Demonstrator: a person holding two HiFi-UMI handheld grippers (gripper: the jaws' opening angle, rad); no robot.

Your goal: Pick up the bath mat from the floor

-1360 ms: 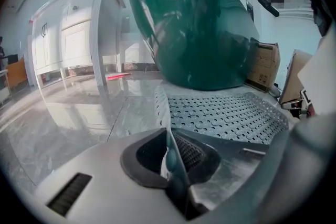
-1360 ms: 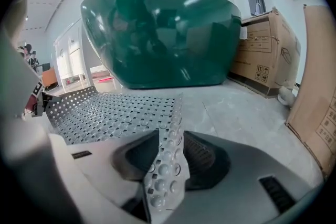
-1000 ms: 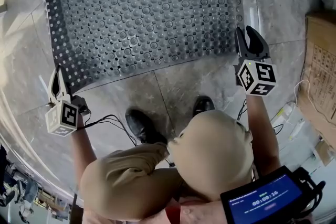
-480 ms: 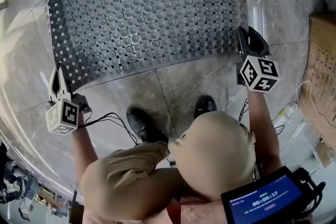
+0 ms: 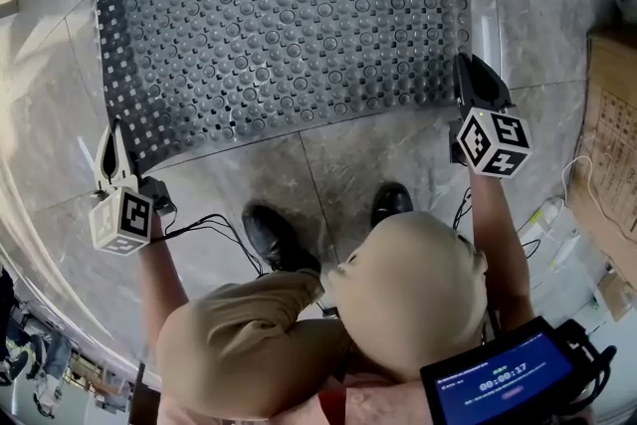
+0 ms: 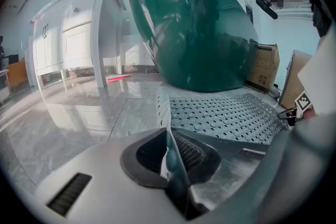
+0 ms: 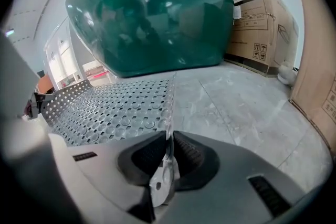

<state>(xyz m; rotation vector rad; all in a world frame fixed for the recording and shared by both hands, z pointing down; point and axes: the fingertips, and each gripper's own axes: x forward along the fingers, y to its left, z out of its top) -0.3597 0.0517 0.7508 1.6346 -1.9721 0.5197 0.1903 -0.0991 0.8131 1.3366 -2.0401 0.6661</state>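
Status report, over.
Left gripper shut on bath mat corner. Right gripper jaws just closed on other near corner. Mat on floor, green tub beyond.

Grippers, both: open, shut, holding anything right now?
Left gripper: shut on a near corner of the bath mat.
Right gripper: jaws have just been closing, now pinching the mat's other near corner.

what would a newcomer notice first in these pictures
The grey studded rubber bath mat spread over the marble floor fills the head view. The left gripper is shut on its near left corner; the right gripper, whose jaws have just been closing, pinches the near right corner. Behind the mat stands a glossy dark green rounded tub.
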